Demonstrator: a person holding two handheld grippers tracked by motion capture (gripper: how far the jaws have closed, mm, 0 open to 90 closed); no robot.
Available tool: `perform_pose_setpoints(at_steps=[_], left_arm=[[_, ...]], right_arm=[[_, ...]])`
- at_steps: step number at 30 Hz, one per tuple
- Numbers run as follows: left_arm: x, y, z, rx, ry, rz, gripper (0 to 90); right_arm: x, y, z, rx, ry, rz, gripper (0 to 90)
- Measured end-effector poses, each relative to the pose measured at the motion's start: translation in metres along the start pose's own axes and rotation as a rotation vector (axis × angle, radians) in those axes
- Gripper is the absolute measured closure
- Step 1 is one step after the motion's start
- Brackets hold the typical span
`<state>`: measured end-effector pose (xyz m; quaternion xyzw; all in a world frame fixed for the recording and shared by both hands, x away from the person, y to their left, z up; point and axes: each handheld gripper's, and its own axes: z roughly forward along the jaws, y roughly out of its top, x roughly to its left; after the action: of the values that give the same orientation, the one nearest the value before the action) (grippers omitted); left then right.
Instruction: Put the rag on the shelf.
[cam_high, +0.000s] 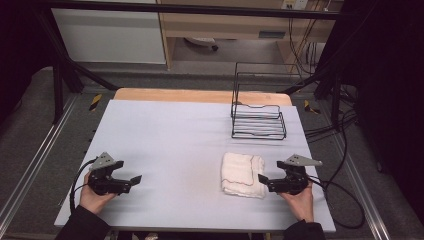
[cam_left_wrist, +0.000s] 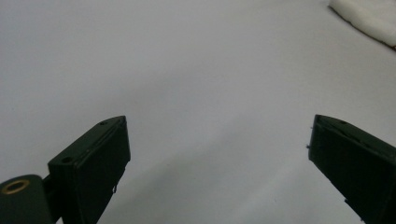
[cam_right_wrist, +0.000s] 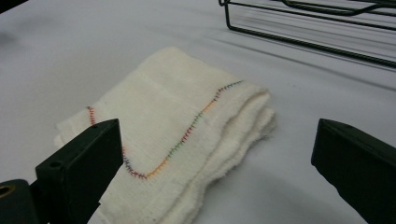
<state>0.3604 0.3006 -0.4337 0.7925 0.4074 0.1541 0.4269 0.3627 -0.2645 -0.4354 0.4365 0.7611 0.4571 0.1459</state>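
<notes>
A folded white cloth (cam_high: 242, 174) with a multicoloured stitched line lies on the pale grey table (cam_high: 175, 135), right of centre near the front. My right gripper (cam_high: 264, 181) sits at the cloth's right edge, pointing left at it. In the right gripper view its jaws (cam_right_wrist: 217, 123) stand wide apart with the cloth (cam_right_wrist: 187, 126) just ahead and partly between them, untouched. My left gripper (cam_high: 131, 181) rests at the front left, pointing right. Its jaws (cam_left_wrist: 217, 121) are open over bare table, and a corner of the cloth (cam_left_wrist: 369, 18) shows far off.
A black wire rack (cam_high: 258, 120) stands at the back right of the table, behind the cloth, and shows in the right gripper view too (cam_right_wrist: 317, 28). Cables trail off the table's right side (cam_high: 345, 200). A wooden strip (cam_high: 200, 95) borders the far edge.
</notes>
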Motion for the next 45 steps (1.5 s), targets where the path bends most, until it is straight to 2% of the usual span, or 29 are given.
perform_pose_setpoints(at_steps=[6,12,20,28,34,38,41,44,45], left_arm=[[-0.001,0.000,0.001,0.005,0.007,0.001,5.5],[-0.002,0.000,0.001,0.008,0.013,0.004,5.6],[-0.004,0.000,0.001,0.015,0.028,0.012,6.0],[-0.004,0.001,0.000,0.019,0.031,0.015,6.2],[-0.004,0.001,0.000,0.022,0.032,0.018,6.4],[-0.004,0.000,0.001,0.024,0.033,0.019,6.6],[-0.004,0.000,0.002,0.029,0.033,0.023,6.6],[-0.005,0.001,0.001,0.030,0.033,0.024,6.7],[-0.005,0.001,0.001,0.029,0.033,0.024,6.7]], right_arm=[[0.016,0.006,0.008,0.013,0.031,-0.021,6.0],[0.038,0.011,0.017,0.019,0.079,-0.075,14.3],[0.068,0.013,0.034,0.075,0.100,-0.146,33.4],[0.092,0.012,0.048,0.122,0.168,-0.188,48.7],[0.100,0.009,0.057,0.164,0.184,-0.221,57.3],[0.100,0.006,0.063,0.191,0.167,-0.238,63.8],[0.100,0.005,0.065,0.194,0.157,-0.248,69.3],[0.100,0.006,0.066,0.194,0.146,-0.246,78.6],[0.100,0.006,0.066,0.194,0.146,-0.246,78.6]])
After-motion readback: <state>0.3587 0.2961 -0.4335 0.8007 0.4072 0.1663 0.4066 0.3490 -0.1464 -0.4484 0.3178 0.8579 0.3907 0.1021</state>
